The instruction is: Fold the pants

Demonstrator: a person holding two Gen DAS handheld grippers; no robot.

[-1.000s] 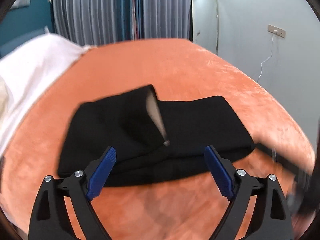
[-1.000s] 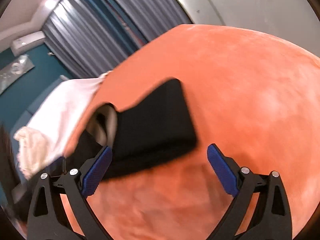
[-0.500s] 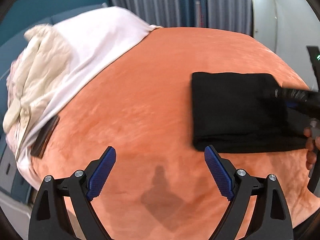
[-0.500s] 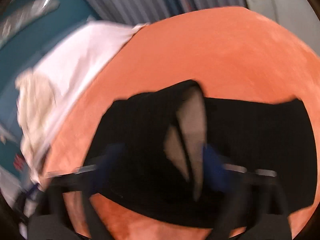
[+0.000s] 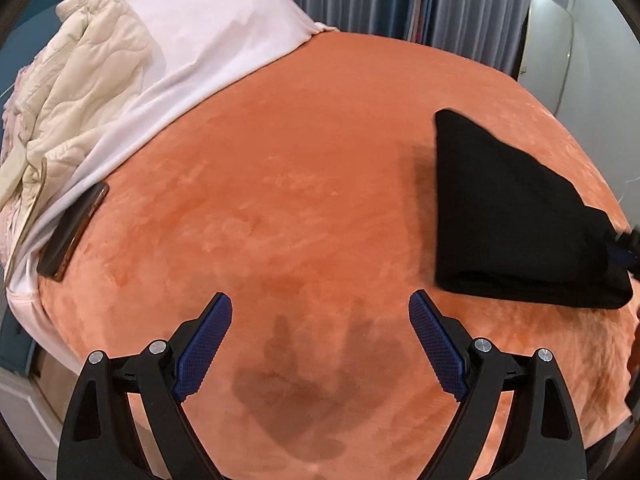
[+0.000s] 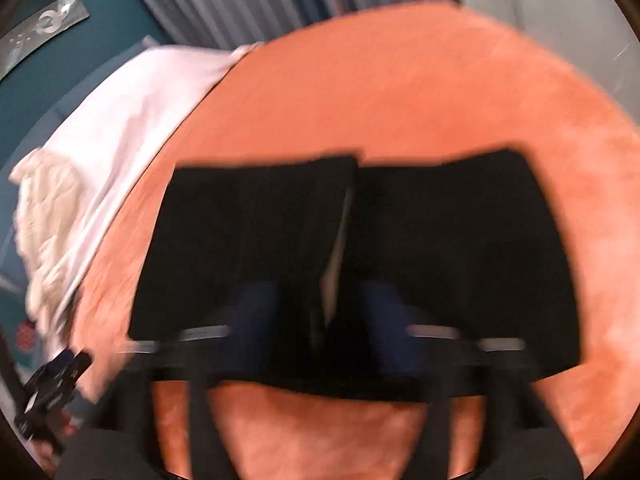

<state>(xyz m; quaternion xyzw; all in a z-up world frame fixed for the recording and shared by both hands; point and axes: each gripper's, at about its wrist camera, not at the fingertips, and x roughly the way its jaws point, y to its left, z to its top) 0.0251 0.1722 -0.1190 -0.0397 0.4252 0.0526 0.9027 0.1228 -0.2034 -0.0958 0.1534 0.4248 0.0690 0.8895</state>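
Two tongs: left gripper (image 5: pixel 320 344) gaped idle over orange blanket (image 5: pixel 280 160); right gripper (image 6: pixel 320 320) at 3 o'clock hoisted black pants (image 5: pixel 512 220) by one edge for folding (blurred, clenched-looking; can't tell)

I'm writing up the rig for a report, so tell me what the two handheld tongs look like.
The left tongs have matte black angular plastic arms with triangular cutouts, silver round pivot screws and blue cross-hatched textured pads. The right tongs are motion-blurred, but show the same black arms, blue pads and silvery glints. No cables or markings are visible.

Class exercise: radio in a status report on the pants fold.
Left gripper open, empty. Right gripper blurred on black pants, state unclear. Phone well clear.
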